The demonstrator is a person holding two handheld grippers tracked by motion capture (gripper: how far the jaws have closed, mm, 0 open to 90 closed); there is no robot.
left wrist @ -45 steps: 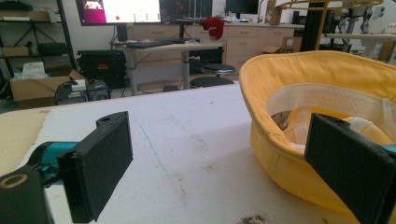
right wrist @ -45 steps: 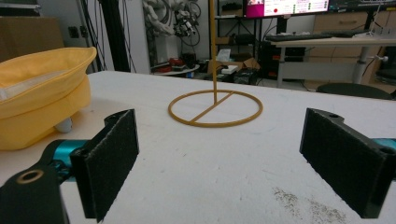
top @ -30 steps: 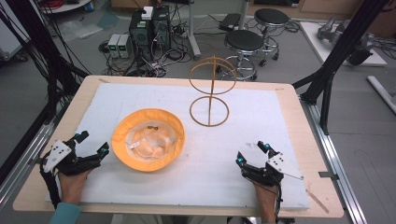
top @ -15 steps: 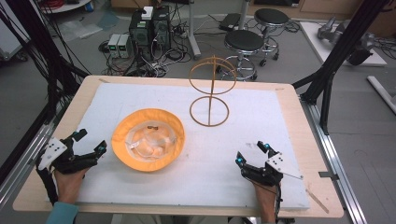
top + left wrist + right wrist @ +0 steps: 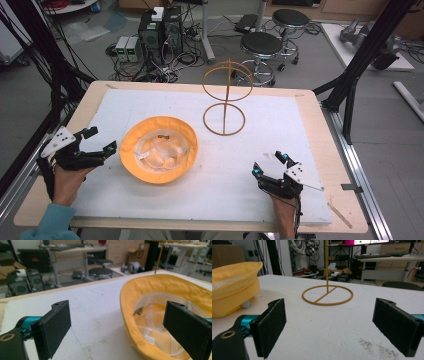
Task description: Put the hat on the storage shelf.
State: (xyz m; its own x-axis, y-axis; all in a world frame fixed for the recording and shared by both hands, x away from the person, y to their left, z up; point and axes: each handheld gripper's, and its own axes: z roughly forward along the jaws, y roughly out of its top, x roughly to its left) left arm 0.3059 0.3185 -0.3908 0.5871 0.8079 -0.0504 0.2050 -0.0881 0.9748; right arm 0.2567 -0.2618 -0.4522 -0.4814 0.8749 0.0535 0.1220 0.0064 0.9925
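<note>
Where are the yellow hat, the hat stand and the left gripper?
yellow hat (image 5: 131, 145), high view, left brim.
hat stand (image 5: 224, 132), high view, base ring.
left gripper (image 5: 102, 140), high view, between its fingers.

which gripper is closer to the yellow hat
Left. The left gripper sits just beside the hat's rim, jaws open; the right gripper is farther off, across the bare mat.
</note>
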